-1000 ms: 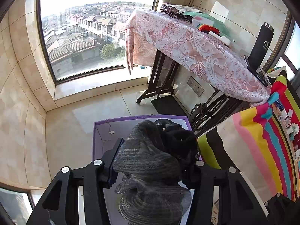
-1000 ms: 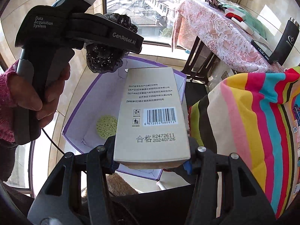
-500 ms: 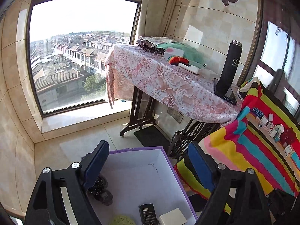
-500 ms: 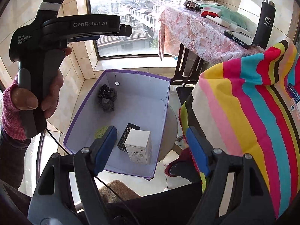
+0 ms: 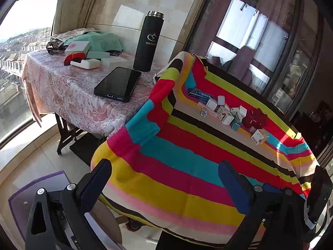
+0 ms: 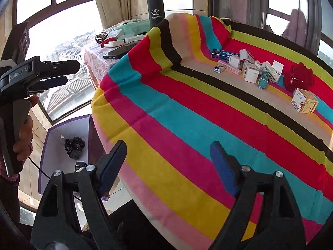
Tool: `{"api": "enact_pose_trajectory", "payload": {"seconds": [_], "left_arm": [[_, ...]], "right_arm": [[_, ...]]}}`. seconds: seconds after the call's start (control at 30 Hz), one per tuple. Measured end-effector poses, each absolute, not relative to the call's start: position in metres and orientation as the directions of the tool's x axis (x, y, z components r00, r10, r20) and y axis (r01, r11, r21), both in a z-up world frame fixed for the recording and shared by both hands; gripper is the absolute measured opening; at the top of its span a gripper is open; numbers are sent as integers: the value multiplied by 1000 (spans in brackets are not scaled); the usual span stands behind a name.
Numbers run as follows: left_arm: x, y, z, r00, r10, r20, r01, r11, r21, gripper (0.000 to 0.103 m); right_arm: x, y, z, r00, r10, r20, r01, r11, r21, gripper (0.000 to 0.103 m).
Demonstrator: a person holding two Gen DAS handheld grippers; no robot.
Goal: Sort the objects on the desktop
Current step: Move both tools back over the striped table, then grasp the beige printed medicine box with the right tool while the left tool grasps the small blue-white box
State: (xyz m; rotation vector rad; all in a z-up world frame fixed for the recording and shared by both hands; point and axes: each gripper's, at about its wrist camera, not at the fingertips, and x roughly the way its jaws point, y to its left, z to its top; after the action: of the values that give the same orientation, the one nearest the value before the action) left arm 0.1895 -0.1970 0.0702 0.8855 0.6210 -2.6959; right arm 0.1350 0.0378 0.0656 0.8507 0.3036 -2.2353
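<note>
Striped multicolour cloth covers the worktop (image 6: 208,112); both tongs hang over its near edge, empty, jaws wide apart: left tongs (image 5: 164,179), right tongs (image 6: 168,158).

Task items: cluster of small white and teal cardboard cartons (image 6: 254,68) at the far side of the cloth, a long blue carton (image 6: 223,53) at its left end, a red crumpled fabric bundle (image 6: 299,79) just right of it, a lone cream carton with barcode (image 6: 305,101) nearer and apart. Carton print is too small to read.

Right view only: the purple-edged open cardboard box (image 6: 54,145) on the floor left of the worktop, holding a black knotted bundle (image 6: 74,147) and a small dark box near its front wall. It also shows the left tool from the side, body marked "GenRobot.AI". The left view catches only a corner of that box (image 5: 37,185).

Left view shows best the side table under pink lace cloth (image 5: 68,95): black smartphone (image 5: 118,84) near its front edge, tall black steel-capped flask (image 5: 148,41) with a white logo behind it.

Broad bare striped cloth lies between the tongs and the cartons. The worktop's left edge drops straight beside the box.
</note>
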Motion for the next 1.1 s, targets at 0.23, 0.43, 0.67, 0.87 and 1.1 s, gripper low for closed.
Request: {"api": "enact_pose_trajectory", "payload": {"seconds": [0.23, 0.43, 0.67, 0.87, 1.1], "left_arm": [[52, -164, 45, -676, -42, -736, 298, -929, -221, 103], [-79, -150, 12, -538, -153, -829, 312, -950, -28, 103], [-161, -142, -6, -526, -175, -832, 288, -957, 19, 103], [-184, -150, -13, -525, -147, -838, 270, -963, 0, 103], [-175, -153, -14, -541, -146, -828, 263, -965, -2, 103]], "right_arm": [[44, 130, 80, -681, -369, -632, 422, -904, 74, 95], [-30, 171, 61, -675, -240, -698, 279, -958, 60, 95], [-81, 193, 46, -645, -203, -737, 223, -972, 72, 95], [-107, 188, 47, -653, -185, -735, 239, -971, 32, 95], [-154, 188, 40, -627, -142, -766, 159, -986, 52, 95]]}}
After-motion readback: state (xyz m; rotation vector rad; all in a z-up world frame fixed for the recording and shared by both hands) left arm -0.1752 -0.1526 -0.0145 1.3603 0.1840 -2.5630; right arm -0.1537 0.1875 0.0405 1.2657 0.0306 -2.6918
